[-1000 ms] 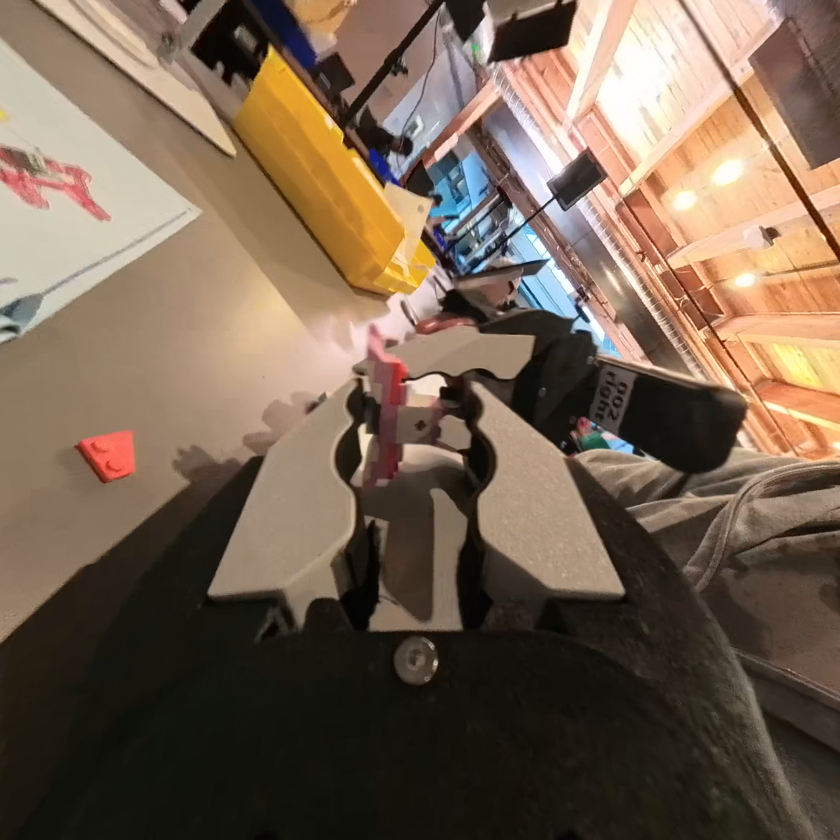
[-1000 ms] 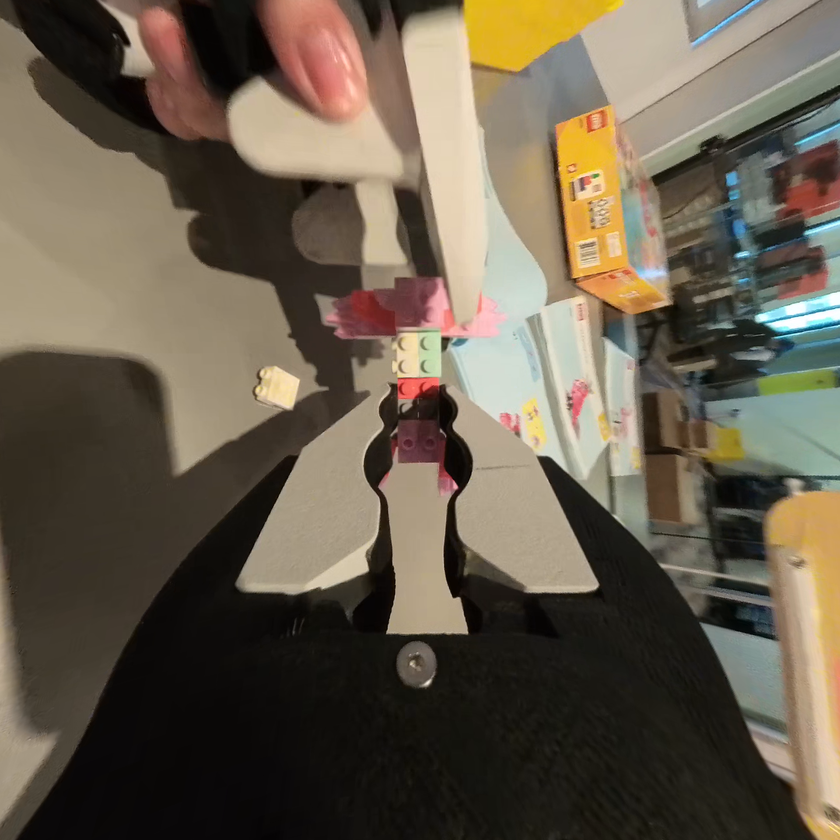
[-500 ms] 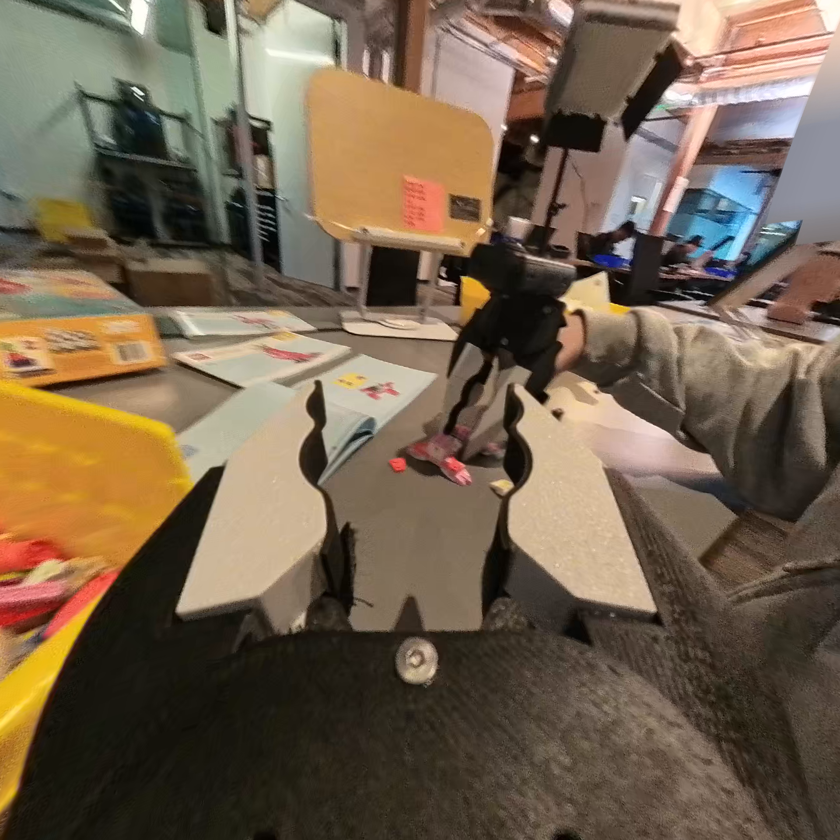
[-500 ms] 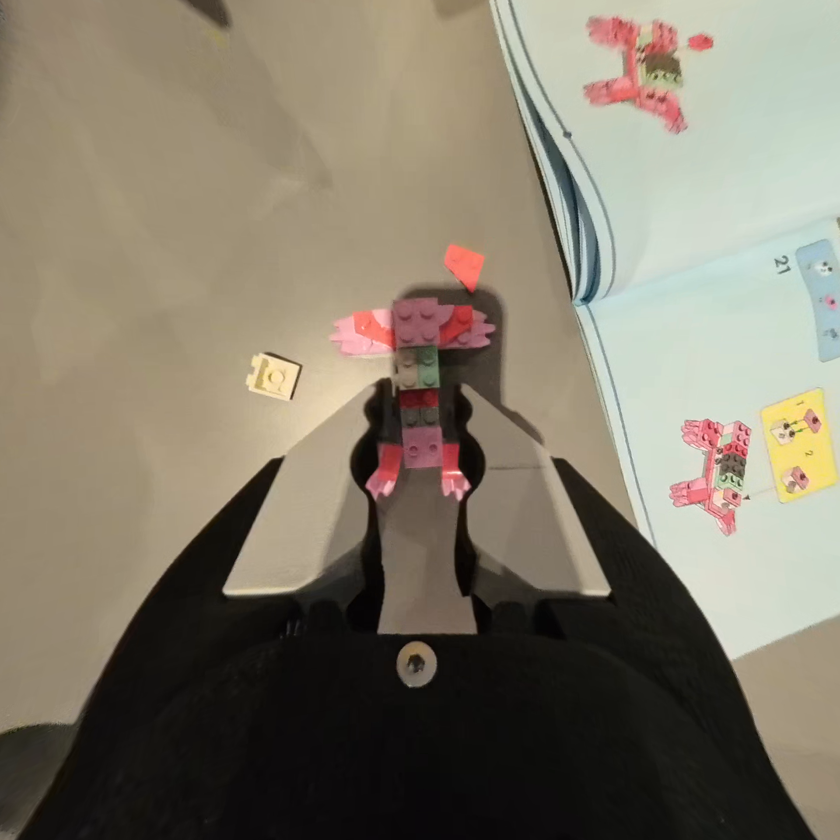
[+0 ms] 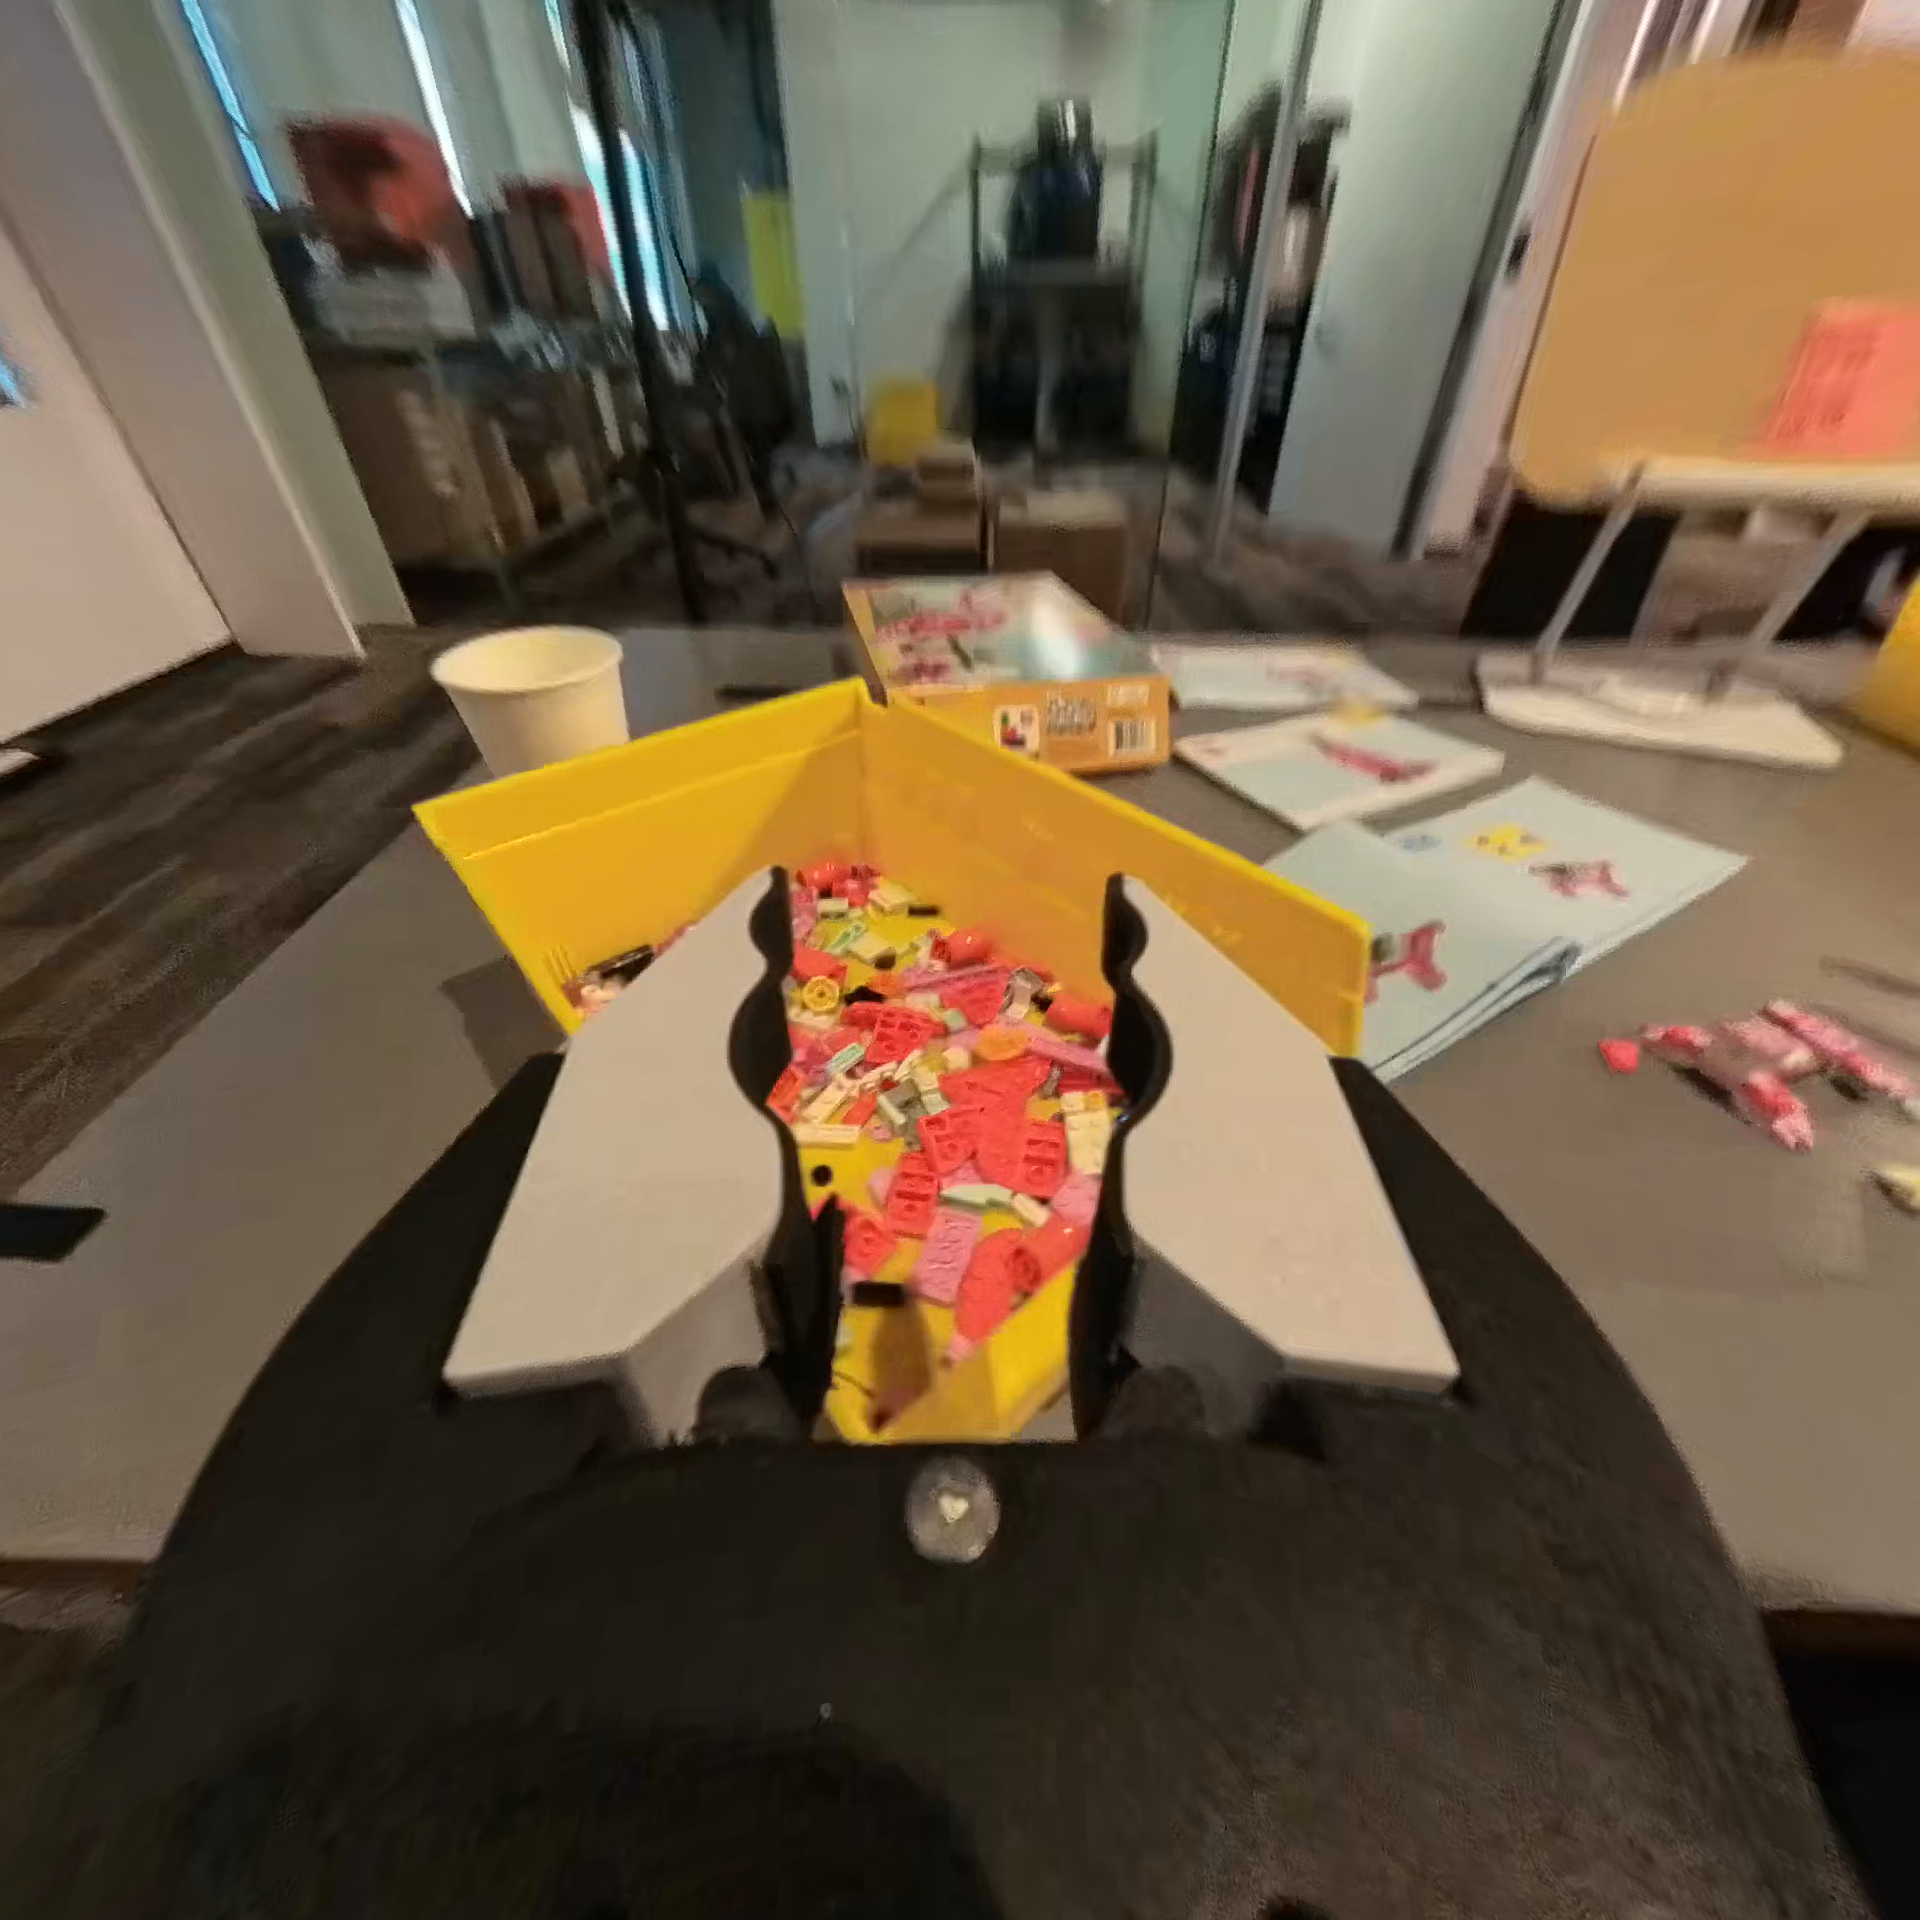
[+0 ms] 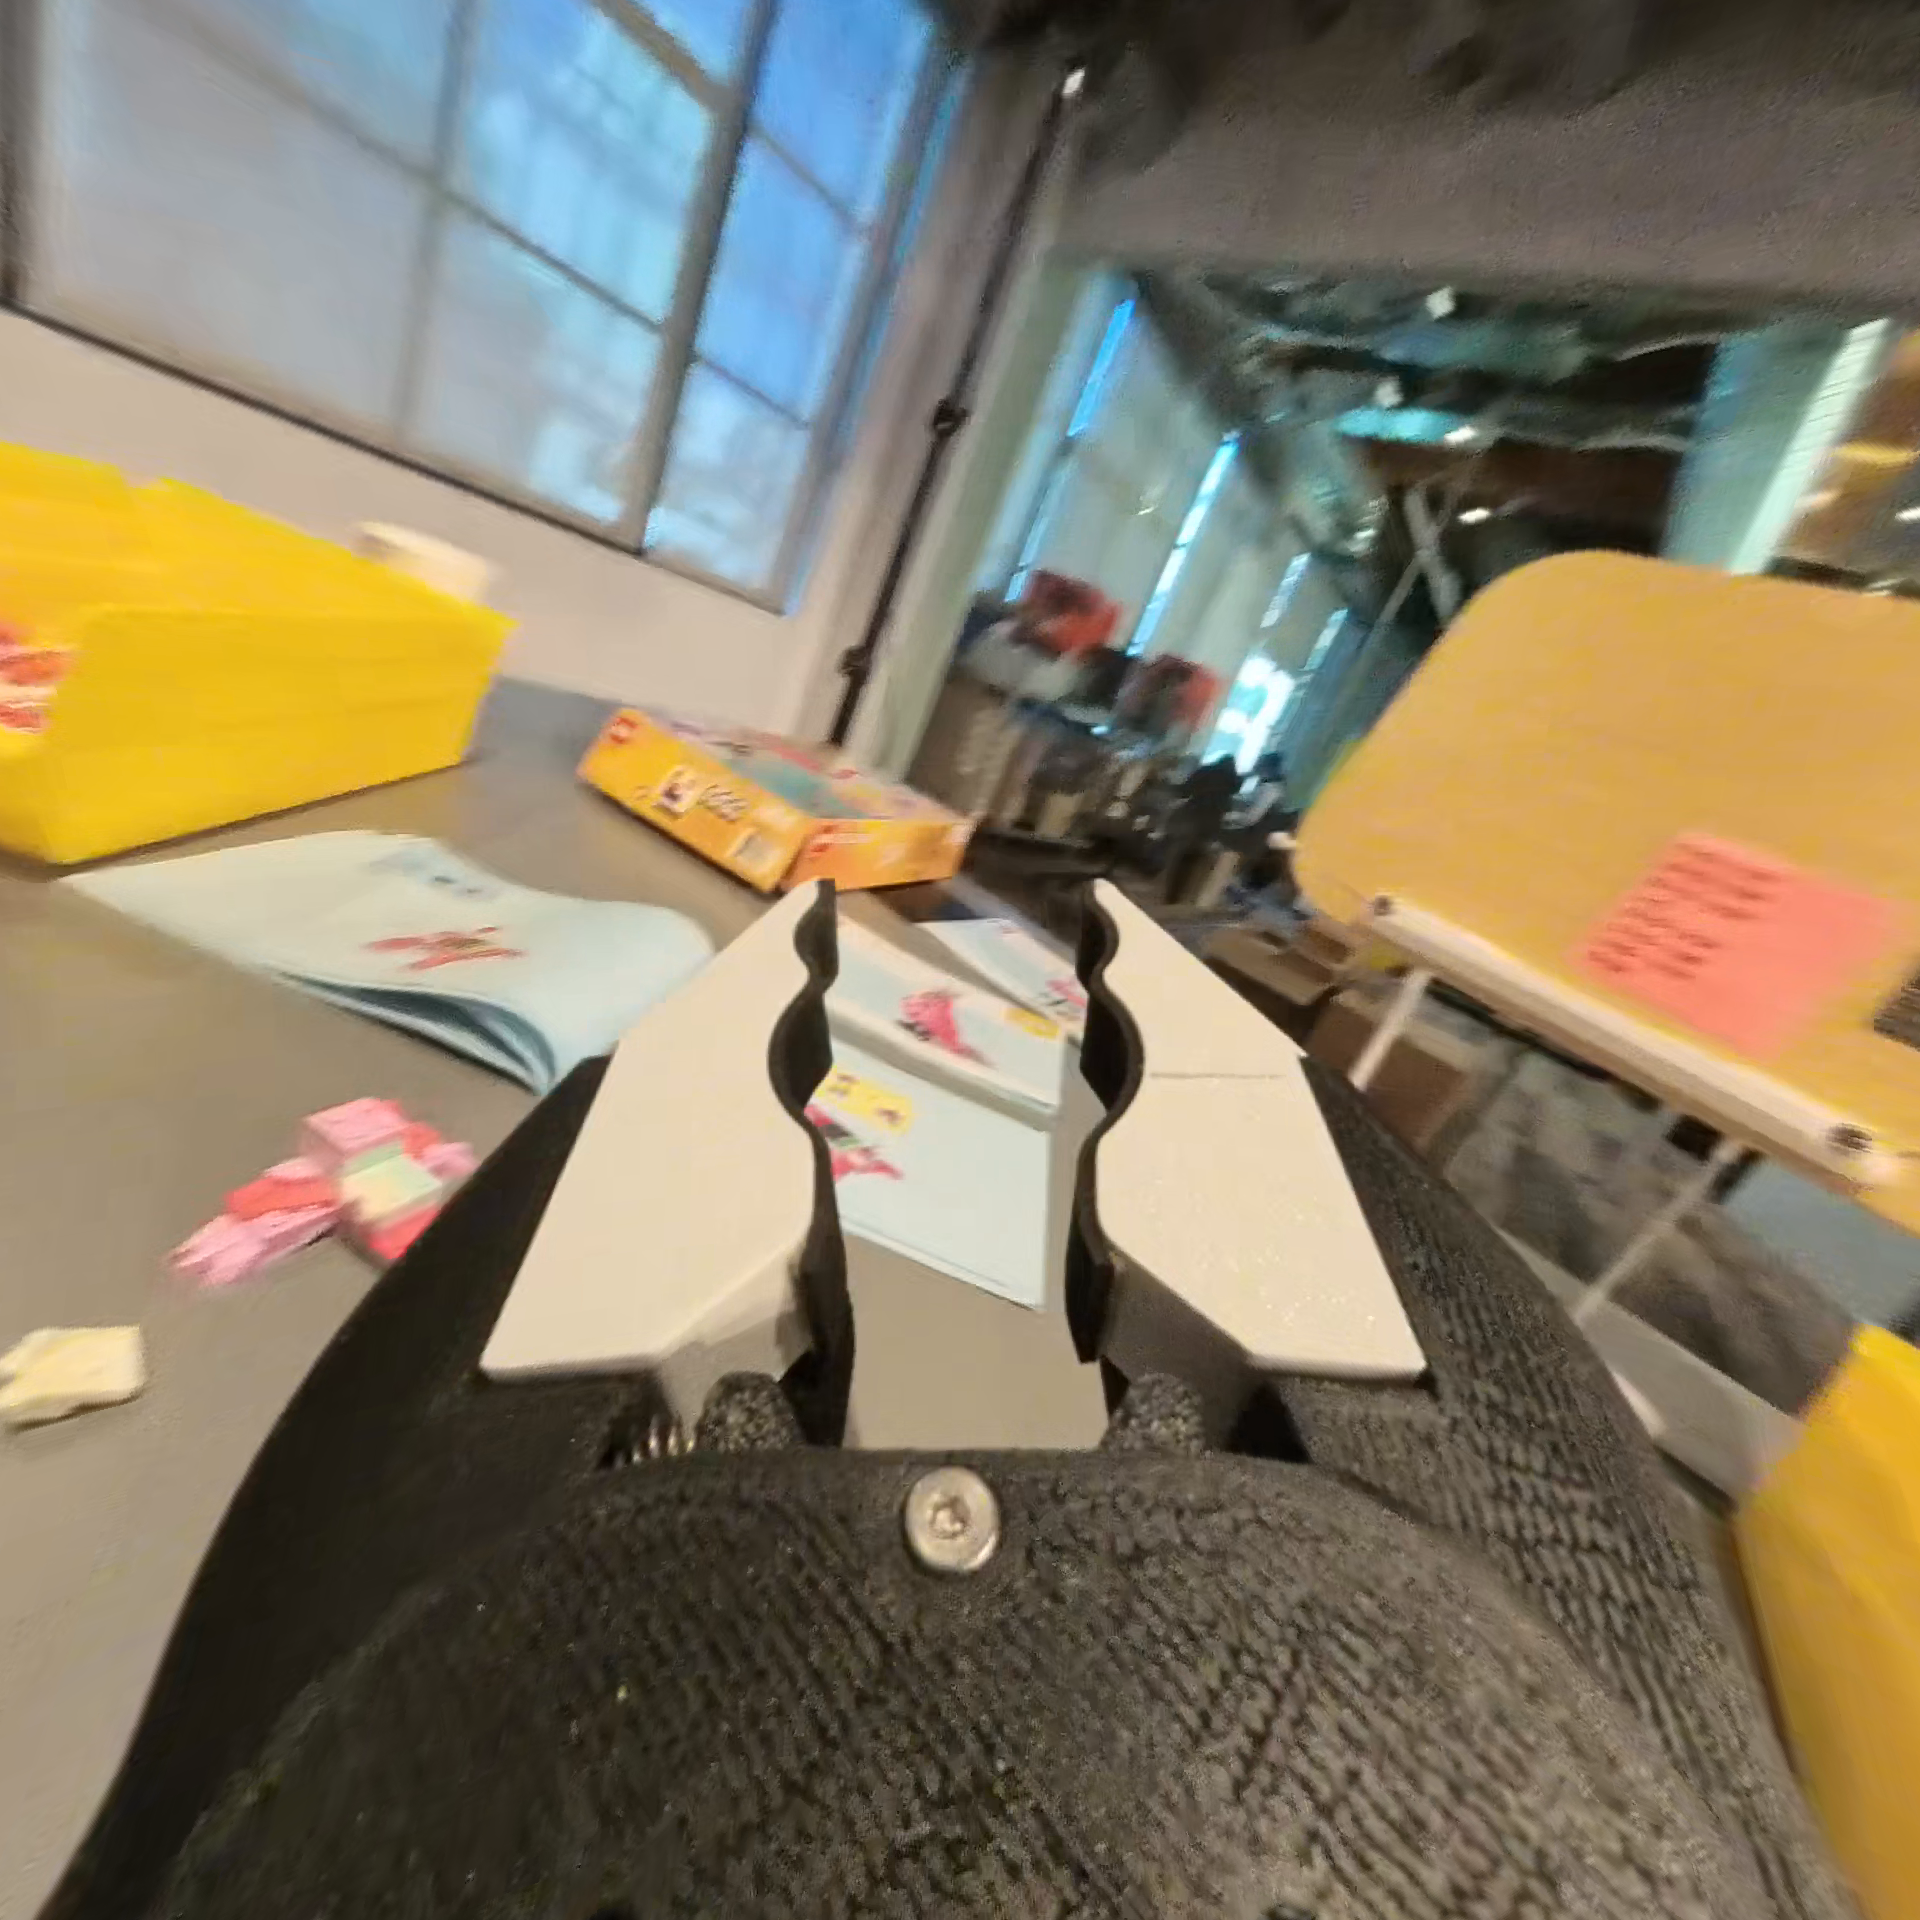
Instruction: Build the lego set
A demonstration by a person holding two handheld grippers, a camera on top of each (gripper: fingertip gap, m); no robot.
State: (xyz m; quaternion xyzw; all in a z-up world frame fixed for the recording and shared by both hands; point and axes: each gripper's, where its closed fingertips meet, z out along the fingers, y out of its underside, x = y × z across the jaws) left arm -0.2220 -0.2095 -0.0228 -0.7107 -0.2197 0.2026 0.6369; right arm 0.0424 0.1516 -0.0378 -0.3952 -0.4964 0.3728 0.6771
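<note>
While it lies on the grey table (image 6: pixel 125 1039) with no gripper touching it, the half-built pink, red and pale-green model (image 6: pixel 343 1184) sits just left of the right gripper (image 6: pixel 954 904), whose two grey fingers (image 6: pixel 696 1122) are spread apart and hold nothing. One cream piece (image 6: pixel 68 1371) rests on the table near the model, closer to the camera. In the left wrist view the same model (image 5: pixel 1766 1060) shows as a blurred pink shape at the far right of the table, with one small red piece (image 5: pixel 1619 1054) just beside it and a pale piece (image 5: pixel 1896 1184) near the frame edge.

The left gripper (image 5: pixel 940 894) hangs over one yellow bin (image 5: pixel 665 831), fingers parted and empty, framing a heap of loose bricks (image 5: pixel 956 1101), mostly red and pink with some white, yellow and mint. The bricks are too many and too jumbled to count. One white paper cup (image 5: pixel 535 691) stands behind the bin's left corner. One orange set box (image 5: pixel 1013 675) lies flat behind the bin's right wall.

An open pale-blue instruction booklet (image 5: pixel 1496 925) lies right of the bin, and at least two more sheets or booklets (image 5: pixel 1340 769) lie beyond it toward the box. The right wrist view shows the open booklet (image 6: pixel 416 935) ahead of the model, and further pages (image 6: pixel 935 1029) between and beyond its fingers. One tan board (image 6: pixel 1621 790) with a pink note (image 6: pixel 1725 945) stands to the right.
</note>
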